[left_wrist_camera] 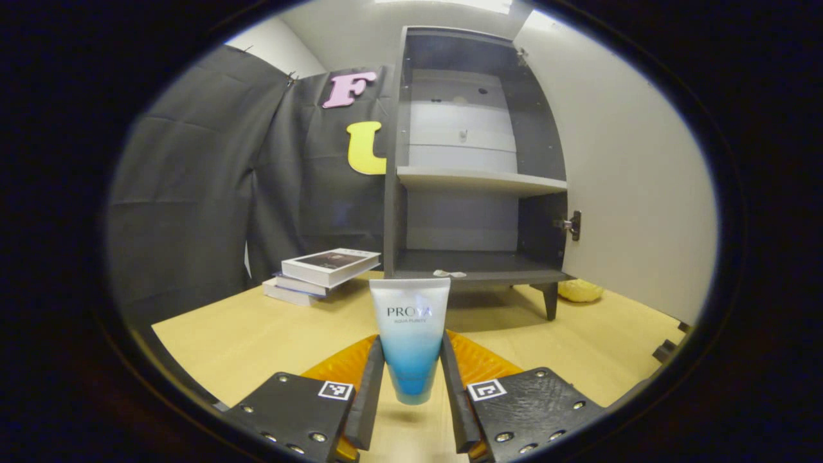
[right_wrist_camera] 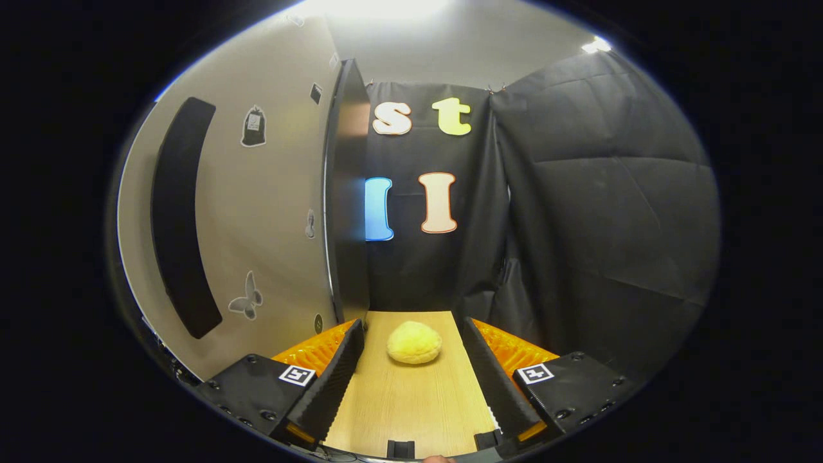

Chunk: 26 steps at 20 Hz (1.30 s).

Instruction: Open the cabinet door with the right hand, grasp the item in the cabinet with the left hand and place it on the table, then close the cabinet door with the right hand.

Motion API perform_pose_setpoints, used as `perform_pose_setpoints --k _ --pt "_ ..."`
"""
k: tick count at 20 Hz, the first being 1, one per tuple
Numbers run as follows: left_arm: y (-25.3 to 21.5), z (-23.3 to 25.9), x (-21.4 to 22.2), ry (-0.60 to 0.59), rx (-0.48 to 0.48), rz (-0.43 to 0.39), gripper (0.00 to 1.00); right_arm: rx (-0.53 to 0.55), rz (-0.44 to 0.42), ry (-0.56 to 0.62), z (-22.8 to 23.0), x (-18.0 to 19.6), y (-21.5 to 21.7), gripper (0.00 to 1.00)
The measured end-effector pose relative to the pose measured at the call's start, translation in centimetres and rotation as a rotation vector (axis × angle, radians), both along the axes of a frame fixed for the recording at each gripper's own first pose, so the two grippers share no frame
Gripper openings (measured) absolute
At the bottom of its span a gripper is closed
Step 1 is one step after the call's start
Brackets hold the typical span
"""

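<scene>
Left gripper (left_wrist_camera: 411,392) clamps tube (left_wrist_camera: 410,341) cap-down over tabletop (left_wrist_camera: 257,334) for placing | right gripper (right_wrist_camera: 411,379) spread, empty, beside open cabinet door (right_wrist_camera: 257,212), ready to close it

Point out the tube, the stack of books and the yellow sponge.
tube (left_wrist_camera: 410,334): left gripper view, middle of body.
stack of books (left_wrist_camera: 325,273): left gripper view, top book's edge.
yellow sponge (right_wrist_camera: 414,343): right gripper view, its centre.
</scene>
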State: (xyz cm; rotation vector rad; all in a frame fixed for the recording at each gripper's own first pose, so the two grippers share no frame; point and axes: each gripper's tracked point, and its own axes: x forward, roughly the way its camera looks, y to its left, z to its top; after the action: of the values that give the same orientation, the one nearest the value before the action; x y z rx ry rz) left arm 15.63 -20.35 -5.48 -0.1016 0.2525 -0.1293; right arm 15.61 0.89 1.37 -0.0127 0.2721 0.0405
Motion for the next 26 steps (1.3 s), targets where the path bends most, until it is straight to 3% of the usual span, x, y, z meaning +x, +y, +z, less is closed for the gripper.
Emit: perform_pose_setpoints --k 16,19,21,24,25,26 --pt "0.5 -2.2 -1.6 0.079 0.032 0.017 0.51 -0.019 0.022 -0.001 -0.3 1.1 1.9 0.98" --pt "0.9 -2.3 -1.8 0.088 0.057 0.014 0.55 -0.002 0.022 0.0 -0.3 0.9 1.9 0.98" --pt "1.5 -2.0 -1.8 0.084 0.075 0.033 0.75 0.011 0.022 0.001 -0.3 0.8 1.8 0.98" --pt "1.8 -1.5 -1.9 0.086 0.099 0.032 0.76 0.019 0.016 -0.029 0.5 0.6 1.3 0.98" --pt "1.9 -1.3 -1.8 0.079 0.105 0.032 0.76 0.021 0.013 -0.041 0.7 0.5 1.0 0.93" --pt "1.9 -0.9 -1.6 0.071 0.105 0.031 0.75 0.028 0.013 -0.05 0.9 0.4 0.8 0.98"
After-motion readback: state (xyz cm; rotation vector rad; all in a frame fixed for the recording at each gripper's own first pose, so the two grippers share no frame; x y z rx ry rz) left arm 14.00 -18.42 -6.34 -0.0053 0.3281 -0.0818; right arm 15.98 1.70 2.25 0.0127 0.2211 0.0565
